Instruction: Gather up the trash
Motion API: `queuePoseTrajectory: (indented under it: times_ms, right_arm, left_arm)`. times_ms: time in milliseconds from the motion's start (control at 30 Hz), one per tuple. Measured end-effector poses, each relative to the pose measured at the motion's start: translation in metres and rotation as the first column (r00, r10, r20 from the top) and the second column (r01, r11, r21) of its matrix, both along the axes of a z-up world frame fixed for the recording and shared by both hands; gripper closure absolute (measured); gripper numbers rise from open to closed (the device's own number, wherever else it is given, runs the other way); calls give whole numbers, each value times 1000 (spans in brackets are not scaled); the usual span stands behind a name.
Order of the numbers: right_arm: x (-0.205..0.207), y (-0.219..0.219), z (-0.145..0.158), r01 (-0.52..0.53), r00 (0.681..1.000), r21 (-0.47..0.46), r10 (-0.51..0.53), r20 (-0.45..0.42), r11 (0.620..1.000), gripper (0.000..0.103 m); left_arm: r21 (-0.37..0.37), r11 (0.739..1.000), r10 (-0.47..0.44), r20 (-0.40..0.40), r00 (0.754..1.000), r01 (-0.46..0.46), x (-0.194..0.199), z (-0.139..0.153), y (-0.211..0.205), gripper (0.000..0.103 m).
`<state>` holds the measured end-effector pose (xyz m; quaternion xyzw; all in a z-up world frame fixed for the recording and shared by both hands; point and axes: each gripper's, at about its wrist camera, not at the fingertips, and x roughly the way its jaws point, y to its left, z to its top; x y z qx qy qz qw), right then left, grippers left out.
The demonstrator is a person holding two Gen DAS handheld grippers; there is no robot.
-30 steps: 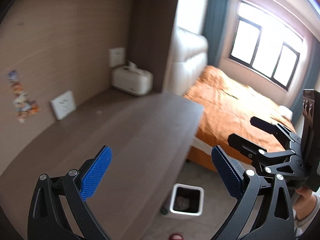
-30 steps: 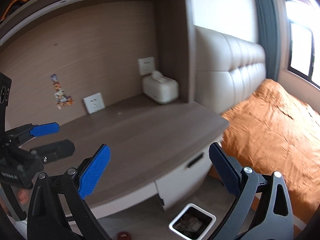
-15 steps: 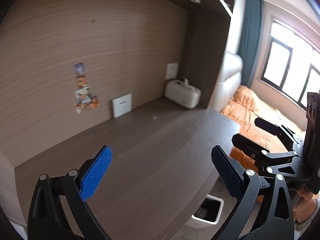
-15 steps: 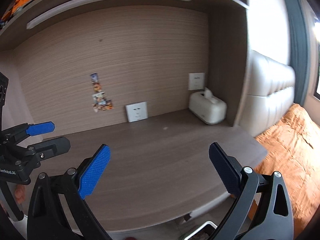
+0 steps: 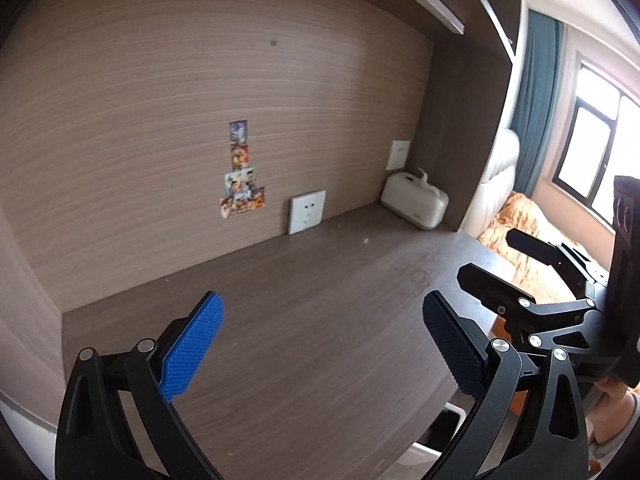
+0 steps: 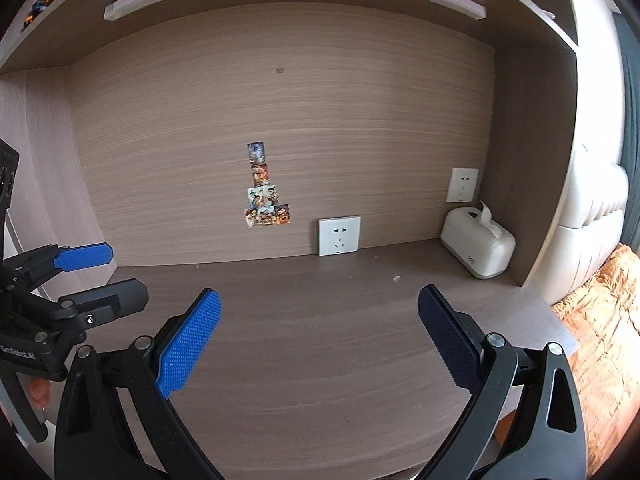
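1. I hold my left gripper (image 5: 322, 340) above the near part of a dark wood-grain desk (image 5: 304, 320); its two blue-padded fingers are spread wide apart with nothing between them.
2. My right gripper (image 6: 318, 336) hangs over the same desk, its fingers likewise spread wide and holding nothing.
3. From the left wrist camera, my right gripper (image 5: 516, 268) shows at the right edge of the desk, fingers apart, with part of my hand (image 5: 612, 404) beneath it.
4. From the right wrist camera, my left gripper (image 6: 100, 276) shows at the left edge of the desk, fingers apart.
5. A white trash bin (image 5: 444, 432) stands on the floor below the desk's near right edge; only its rim and dark opening peek out between the desk and my finger, so I cannot tell what is inside.
6. A tiny pale speck (image 6: 397, 278) lies on the desk toward the back right; it is too small to identify.
7. A white tissue box (image 6: 478, 246) sits in the desk's back right corner, a tissue sticking up from its top.
8. A white wall socket (image 6: 339, 236) leans or is fixed at the back of the desk, left of the tissue box.
9. A second socket (image 6: 462, 185) is on the wall panel just above the tissue box.
10. A column of small colourful stickers (image 6: 264, 188) is on the wooden back panel, left of the lower socket.
11. An orange bedspread (image 6: 600, 328) lies beyond the desk's right end.
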<state>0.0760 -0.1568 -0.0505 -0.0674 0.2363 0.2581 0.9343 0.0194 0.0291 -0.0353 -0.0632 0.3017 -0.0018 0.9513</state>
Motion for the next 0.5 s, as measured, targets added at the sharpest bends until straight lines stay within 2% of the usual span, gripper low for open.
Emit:
queuePoseTrajectory:
  times_ms: [500]
  right_arm:
    - [7, 14, -5, 4, 1000, -7, -4, -5, 1000, 5]
  left_arm:
    - [6, 1000, -13, -16, 1000, 13, 10, -7, 10, 5]
